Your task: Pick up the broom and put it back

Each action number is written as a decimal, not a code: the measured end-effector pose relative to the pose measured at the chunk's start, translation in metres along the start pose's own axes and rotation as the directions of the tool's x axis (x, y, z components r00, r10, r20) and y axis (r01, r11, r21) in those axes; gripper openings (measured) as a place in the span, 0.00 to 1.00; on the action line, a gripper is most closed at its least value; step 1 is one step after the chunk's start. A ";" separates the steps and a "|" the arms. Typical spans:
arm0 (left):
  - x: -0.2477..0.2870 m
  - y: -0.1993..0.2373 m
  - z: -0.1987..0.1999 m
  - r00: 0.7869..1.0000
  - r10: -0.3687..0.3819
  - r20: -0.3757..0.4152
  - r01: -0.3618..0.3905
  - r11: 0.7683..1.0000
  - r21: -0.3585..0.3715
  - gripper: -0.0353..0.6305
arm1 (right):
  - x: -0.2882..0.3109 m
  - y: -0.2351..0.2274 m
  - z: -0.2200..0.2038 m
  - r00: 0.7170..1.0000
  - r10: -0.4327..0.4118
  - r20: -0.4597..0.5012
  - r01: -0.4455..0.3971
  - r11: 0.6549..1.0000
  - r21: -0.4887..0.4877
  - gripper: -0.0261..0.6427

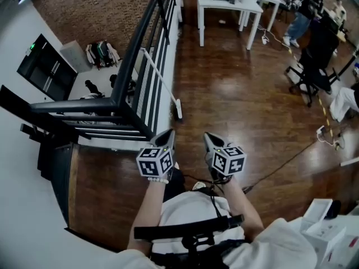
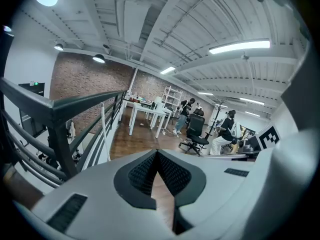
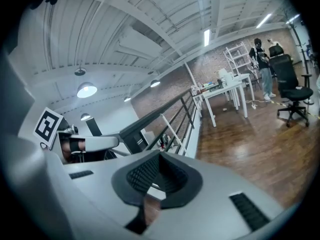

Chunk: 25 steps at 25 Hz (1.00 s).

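Note:
A white broom (image 1: pixel 162 85) leans against the black railing (image 1: pixel 128 60), its head (image 1: pixel 178 112) resting on the wooden floor. Its handle also shows as a pale stick in the left gripper view (image 2: pixel 105 132) and in the right gripper view (image 3: pixel 172 130). Both grippers are held side by side close to the person's chest, well short of the broom. My left gripper (image 1: pixel 167 134) is shut with nothing between its pads (image 2: pixel 146 171). My right gripper (image 1: pixel 209 137) is likewise shut and empty, its pads (image 3: pixel 150 171) pressed together.
White tables (image 1: pixel 227 4) stand at the far end of the floor. A black office chair (image 1: pixel 315 66) and people are at the far right. A cable (image 1: pixel 280 164) runs across the floor at the right. White boxes (image 1: pixel 325 223) lie at the lower right.

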State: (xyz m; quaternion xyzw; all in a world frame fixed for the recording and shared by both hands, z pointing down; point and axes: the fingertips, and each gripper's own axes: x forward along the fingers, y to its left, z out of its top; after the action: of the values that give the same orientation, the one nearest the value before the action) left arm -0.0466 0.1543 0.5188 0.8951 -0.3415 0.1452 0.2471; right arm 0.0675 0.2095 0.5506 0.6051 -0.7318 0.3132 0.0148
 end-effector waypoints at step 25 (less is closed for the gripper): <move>0.153 0.085 0.064 1.000 -0.011 0.000 0.011 0.996 -0.089 0.03 | 0.134 -0.083 0.070 0.997 -0.038 -0.069 0.037 0.999 -0.012 0.05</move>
State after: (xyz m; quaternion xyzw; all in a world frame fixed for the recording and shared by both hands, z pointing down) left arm 0.0122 -0.0173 0.5600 0.8852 -0.3425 0.1287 0.2875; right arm 0.1312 0.0528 0.5846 0.6074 -0.7211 0.3296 0.0491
